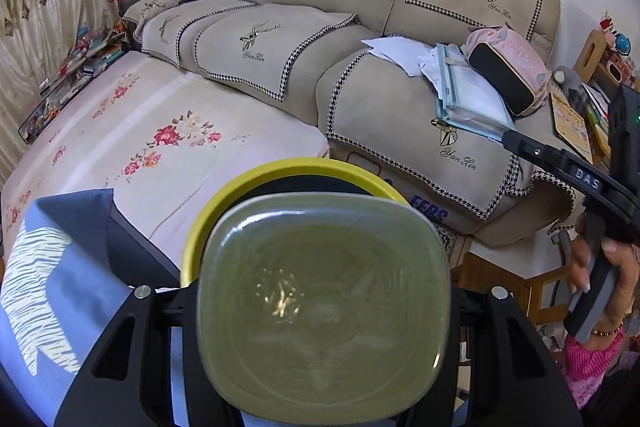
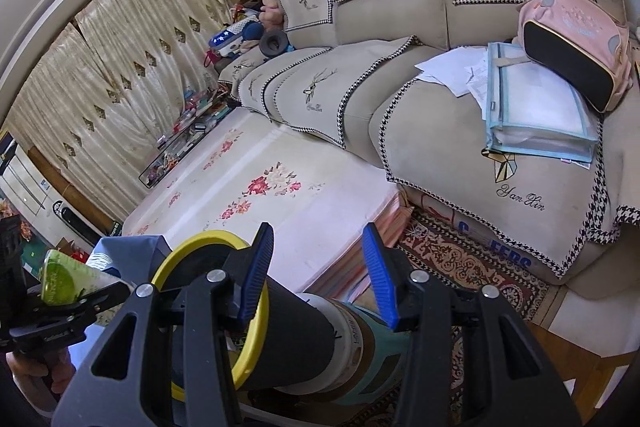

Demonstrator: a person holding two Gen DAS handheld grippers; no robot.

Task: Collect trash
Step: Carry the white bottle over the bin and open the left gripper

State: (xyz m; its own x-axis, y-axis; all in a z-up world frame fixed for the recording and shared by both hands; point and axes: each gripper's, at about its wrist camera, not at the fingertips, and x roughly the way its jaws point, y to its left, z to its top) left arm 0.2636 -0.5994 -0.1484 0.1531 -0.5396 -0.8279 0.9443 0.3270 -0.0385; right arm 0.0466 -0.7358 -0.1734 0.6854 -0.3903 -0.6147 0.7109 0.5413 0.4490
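Note:
My left gripper (image 1: 320, 307) is shut on a green translucent plastic container (image 1: 320, 291), whose squarish base fills the lower middle of the left wrist view. Just beyond it stands a bin with a yellow rim (image 1: 280, 165) and a black liner. The right wrist view shows the same container (image 2: 64, 279) in the left gripper (image 2: 60, 303), to the left of the bin (image 2: 208, 239). My right gripper (image 2: 318, 275) hovers above the bin's side, its blue pads (image 2: 256, 275) apart with nothing pressed between them. It also shows in the left wrist view (image 1: 510, 139), held by a hand (image 1: 588, 267).
A beige sofa (image 1: 360, 99) carries a pink backpack (image 1: 516, 63), loose papers (image 1: 400, 51) and a blue folder (image 1: 468, 99). A floral mattress (image 1: 160, 147) lies before it. A blue cloth-covered box (image 1: 60, 267) stands left of the bin. A patterned rug (image 2: 460, 259) covers the floor.

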